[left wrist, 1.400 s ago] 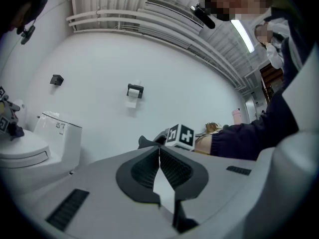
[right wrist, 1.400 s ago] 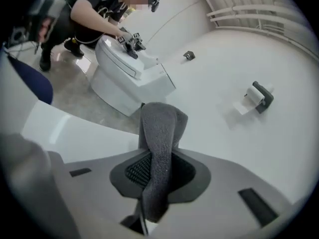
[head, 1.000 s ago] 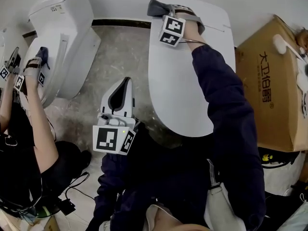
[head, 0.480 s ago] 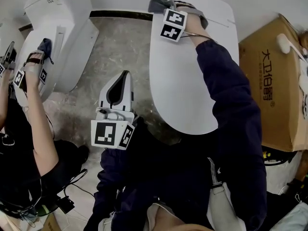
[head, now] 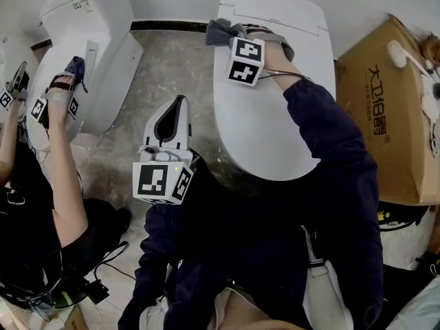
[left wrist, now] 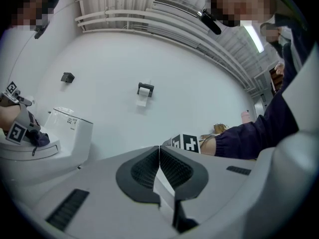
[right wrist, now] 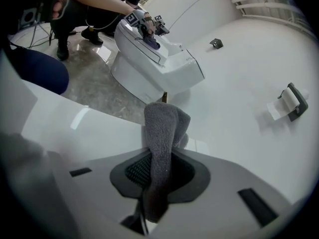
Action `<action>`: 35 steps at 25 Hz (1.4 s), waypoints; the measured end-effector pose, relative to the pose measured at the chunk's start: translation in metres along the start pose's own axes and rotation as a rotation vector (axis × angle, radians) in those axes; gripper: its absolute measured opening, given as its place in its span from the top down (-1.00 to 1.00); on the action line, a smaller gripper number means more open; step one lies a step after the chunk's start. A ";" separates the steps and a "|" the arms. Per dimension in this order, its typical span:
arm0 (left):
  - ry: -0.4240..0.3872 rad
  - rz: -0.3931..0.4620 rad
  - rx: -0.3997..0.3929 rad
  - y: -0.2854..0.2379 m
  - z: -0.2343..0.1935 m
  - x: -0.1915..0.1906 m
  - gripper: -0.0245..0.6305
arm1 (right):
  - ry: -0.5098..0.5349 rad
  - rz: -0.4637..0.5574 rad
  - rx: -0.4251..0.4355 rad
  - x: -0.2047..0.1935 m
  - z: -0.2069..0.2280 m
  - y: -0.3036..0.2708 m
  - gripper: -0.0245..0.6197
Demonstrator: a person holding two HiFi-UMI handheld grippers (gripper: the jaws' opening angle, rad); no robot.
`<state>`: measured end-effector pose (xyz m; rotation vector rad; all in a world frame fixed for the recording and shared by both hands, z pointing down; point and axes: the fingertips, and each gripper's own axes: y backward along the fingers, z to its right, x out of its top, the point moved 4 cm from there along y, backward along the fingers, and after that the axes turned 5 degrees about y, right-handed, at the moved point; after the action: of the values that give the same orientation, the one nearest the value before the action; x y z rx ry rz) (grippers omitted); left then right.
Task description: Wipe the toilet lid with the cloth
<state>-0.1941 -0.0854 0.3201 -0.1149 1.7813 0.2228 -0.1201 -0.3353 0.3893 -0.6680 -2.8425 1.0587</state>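
Grey cloth [head: 220, 31] now leftward; bunched, fuzzy

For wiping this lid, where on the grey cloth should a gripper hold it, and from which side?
Hold the cloth by a bunched fold at one end, as the right gripper does now, with the free wad sticking out past the tips. Coming down from above the toilet lid should let that soft wad meet the flat surface.

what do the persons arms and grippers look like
The left hand-held gripper and right hand-held gripper have pale grey bodies with black ribbed pads. Each carries a cube with black-and-white square markers. Dark navy long sleeves cover both arms.
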 end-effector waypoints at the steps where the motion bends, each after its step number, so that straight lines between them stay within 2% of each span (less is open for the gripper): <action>1: -0.004 0.004 -0.001 0.000 0.000 0.000 0.87 | -0.001 0.009 0.007 0.002 -0.007 0.007 0.70; 17: -0.032 0.020 -0.059 -0.005 0.014 0.004 0.87 | 0.040 0.077 0.131 0.033 -0.102 0.106 0.70; 28: -0.027 0.038 -0.078 -0.006 0.019 0.006 0.87 | 0.055 0.111 0.193 0.044 -0.139 0.143 0.69; 35: -0.029 0.038 -0.078 -0.009 0.019 0.006 0.87 | 0.026 0.120 0.205 0.045 -0.142 0.145 0.69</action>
<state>-0.1754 -0.0895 0.3099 -0.1328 1.7471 0.3206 -0.0799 -0.1321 0.4014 -0.8339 -2.6512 1.3254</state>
